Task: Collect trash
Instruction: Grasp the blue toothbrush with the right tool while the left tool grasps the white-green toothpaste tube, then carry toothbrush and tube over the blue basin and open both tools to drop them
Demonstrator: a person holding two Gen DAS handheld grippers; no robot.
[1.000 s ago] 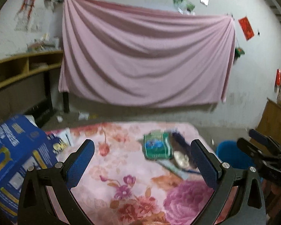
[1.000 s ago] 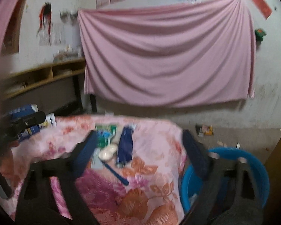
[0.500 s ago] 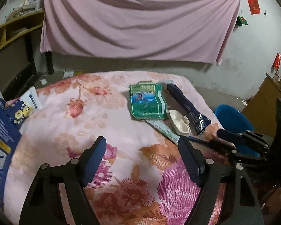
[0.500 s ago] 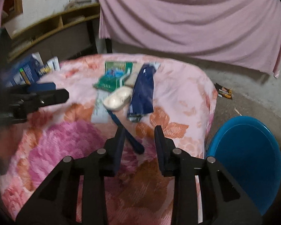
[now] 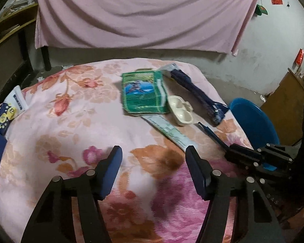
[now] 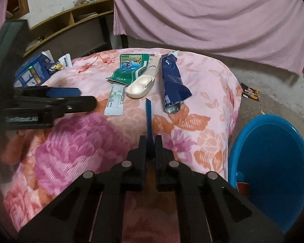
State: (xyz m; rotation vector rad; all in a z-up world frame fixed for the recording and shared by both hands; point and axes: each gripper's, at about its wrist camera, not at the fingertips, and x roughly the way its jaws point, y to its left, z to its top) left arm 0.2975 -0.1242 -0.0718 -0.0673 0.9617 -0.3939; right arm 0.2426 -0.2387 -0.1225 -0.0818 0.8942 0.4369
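Observation:
Trash lies on the floral pink blanket: a green packet, a white plastic tray, a dark blue wrapper, a pale paper strip and a thin blue stick. My right gripper is shut on the near end of the blue stick; it also shows at the right in the left wrist view. My left gripper is open and empty above the blanket, short of the trash. The green packet, tray and wrapper show in the right wrist view too.
A blue plastic bin stands on the floor right of the bed, also in the left wrist view. Blue boxes sit at the bed's left. A pink sheet hangs behind. A wooden cabinet stands far right.
Both grippers tilted down and moved in over the bed. My right gripper closed from wide open onto the blue stick. My left gripper narrowed slightly but stays open.

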